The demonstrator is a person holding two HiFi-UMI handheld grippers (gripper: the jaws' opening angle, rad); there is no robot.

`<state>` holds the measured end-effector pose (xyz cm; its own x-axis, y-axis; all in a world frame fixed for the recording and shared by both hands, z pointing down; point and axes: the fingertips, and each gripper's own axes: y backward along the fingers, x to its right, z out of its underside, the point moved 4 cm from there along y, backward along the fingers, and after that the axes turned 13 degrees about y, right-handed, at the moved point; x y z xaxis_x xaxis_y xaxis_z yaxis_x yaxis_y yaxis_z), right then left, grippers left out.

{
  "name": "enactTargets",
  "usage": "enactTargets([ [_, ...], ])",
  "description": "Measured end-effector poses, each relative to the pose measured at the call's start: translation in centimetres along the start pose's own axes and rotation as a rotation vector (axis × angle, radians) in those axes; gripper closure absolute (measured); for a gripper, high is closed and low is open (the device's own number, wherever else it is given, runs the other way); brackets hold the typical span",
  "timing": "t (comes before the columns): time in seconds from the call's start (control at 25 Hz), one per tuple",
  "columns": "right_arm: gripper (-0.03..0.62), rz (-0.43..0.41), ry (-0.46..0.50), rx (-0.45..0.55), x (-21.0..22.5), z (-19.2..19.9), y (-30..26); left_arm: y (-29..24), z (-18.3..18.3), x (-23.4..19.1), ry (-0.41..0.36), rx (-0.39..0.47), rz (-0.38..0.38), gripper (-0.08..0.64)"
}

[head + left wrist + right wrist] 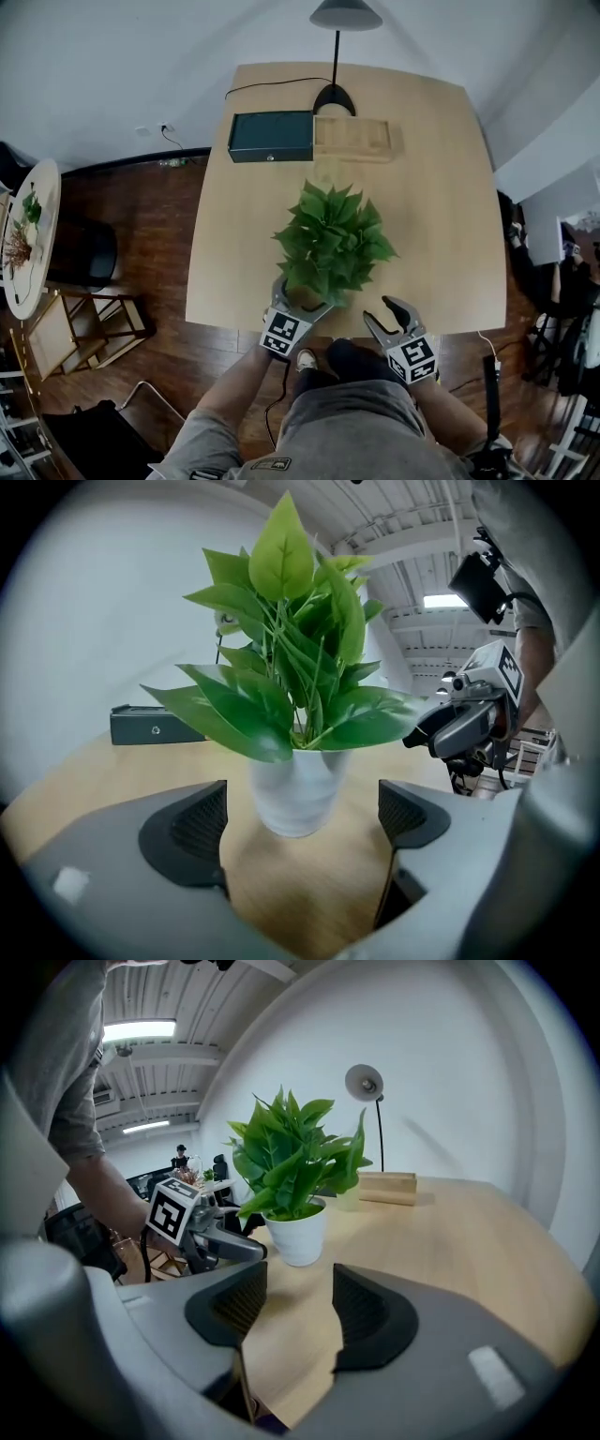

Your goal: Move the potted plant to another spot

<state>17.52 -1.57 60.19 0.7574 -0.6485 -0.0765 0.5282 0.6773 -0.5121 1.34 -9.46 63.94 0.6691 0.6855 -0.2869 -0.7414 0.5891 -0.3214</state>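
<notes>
The potted plant (330,242), leafy green in a small white pot, stands near the front edge of the wooden table (441,187). My left gripper (302,298) is open at the pot's near-left side. In the left gripper view the pot (295,794) sits just ahead of the left gripper (302,813), between the wide-spread jaws and untouched by the pads. My right gripper (384,317) is open at the table's edge, right of the pot, with nothing between its jaws. In the right gripper view the pot (298,1232) stands ahead of the right gripper (300,1302), to the left.
A dark green box (271,136) and a wooden tray (352,136) lie at the table's far side, with a desk lamp (336,94) behind them. A round side table (33,234) and chairs (80,328) stand on the floor to the left.
</notes>
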Motion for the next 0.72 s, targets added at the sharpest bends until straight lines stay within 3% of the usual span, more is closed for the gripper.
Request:
enactTargets([
  [0.36,0.364,-0.03,0.018,-0.053,-0.2,1.1,-0.1,-3.3,-1.3,-0.4,-0.088,0.038,0.062,-0.01],
  [0.72,0.365,-0.045,0.028,-0.091,-0.5,1.8,0.7,-4.5,-3.1,0.1,-0.16,0.098,0.131,-0.005],
])
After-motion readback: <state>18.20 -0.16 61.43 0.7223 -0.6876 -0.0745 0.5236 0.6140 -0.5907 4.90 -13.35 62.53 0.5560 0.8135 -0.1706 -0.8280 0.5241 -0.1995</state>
